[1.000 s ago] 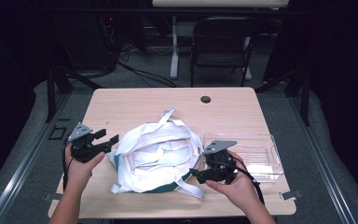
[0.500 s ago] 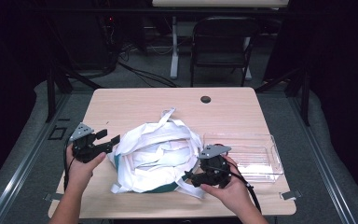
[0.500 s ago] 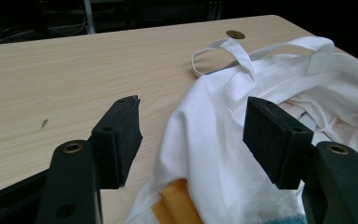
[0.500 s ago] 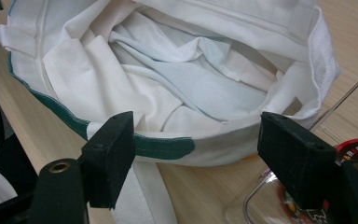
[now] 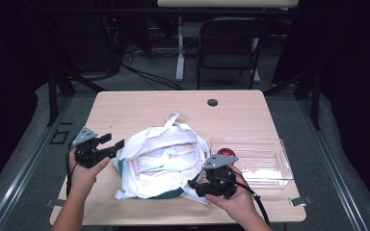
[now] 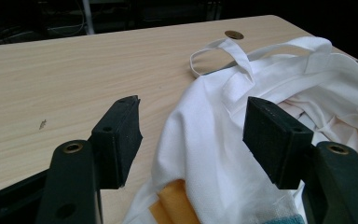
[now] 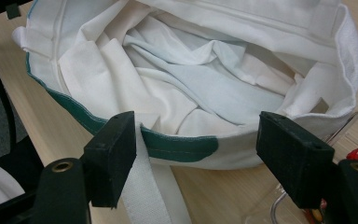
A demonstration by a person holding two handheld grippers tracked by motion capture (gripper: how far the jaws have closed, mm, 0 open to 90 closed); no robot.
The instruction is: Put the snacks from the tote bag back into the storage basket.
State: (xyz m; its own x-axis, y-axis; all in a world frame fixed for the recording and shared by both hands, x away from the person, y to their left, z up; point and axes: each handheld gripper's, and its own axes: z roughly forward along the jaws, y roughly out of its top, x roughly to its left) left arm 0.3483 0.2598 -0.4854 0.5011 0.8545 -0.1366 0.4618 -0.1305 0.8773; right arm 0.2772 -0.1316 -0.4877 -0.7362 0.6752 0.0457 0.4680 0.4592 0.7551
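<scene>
A crumpled white cloth bag (image 5: 161, 161) with green trim and loose white straps lies in the middle of the wooden table (image 5: 139, 108). My left gripper (image 5: 113, 143) is open at the bag's left edge; in the left gripper view the white cloth (image 6: 214, 140) bulges between the jaws without touching the pads, and an orange patch (image 6: 175, 200) peeks from under it. My right gripper (image 5: 192, 185) sits at the bag's front right corner. Its jaws have just been closing and still stand apart, with the green rim (image 7: 177, 145) and a white strap (image 7: 144, 196) between them, unpressed.
A clear plastic bin (image 5: 270, 159) stands right of the bag, close to my right hand, with a red thing (image 5: 226, 152) at its near left corner. A dark round grommet (image 5: 212, 102) sits in the table's far side. A folding chair (image 5: 229, 48) stands beyond the table.
My right gripper has shifted a little left and nearer the table's front, toward the bag's front corner. The left gripper and the bag have stayed put.
</scene>
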